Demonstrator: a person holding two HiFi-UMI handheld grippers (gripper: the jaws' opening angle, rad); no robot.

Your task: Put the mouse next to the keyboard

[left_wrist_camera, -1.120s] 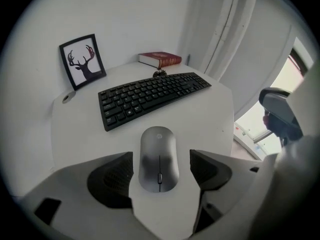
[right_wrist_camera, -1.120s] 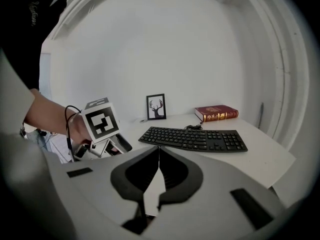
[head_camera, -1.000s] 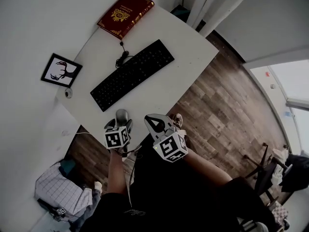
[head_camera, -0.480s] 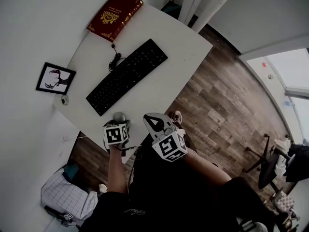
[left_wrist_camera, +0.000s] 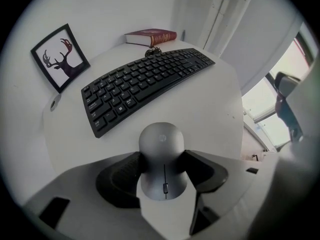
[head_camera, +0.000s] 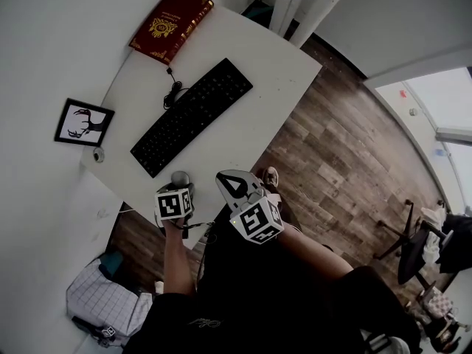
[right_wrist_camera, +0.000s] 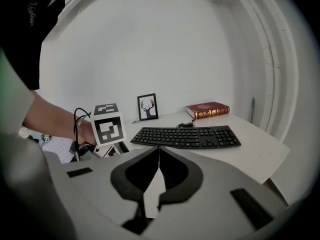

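A grey mouse lies at the near edge of the white table, a short way in front of the black keyboard. My left gripper points straight down over the mouse. Its jaws have just been closing and the black pads now touch both sides of the mouse. In the head view only the mouse's tip shows past the left gripper. My right gripper hangs shut and empty just off the table's edge, right of the left one.
A red book lies at the far end of the table, with the keyboard's coiled cable beside it. A framed deer picture and a small round object stand by the wall. Wooden floor lies to the right.
The left gripper's marker cube has tilted a little over the mouse, so less of the mouse shows. The head view has shifted slightly. The right gripper has stayed put.
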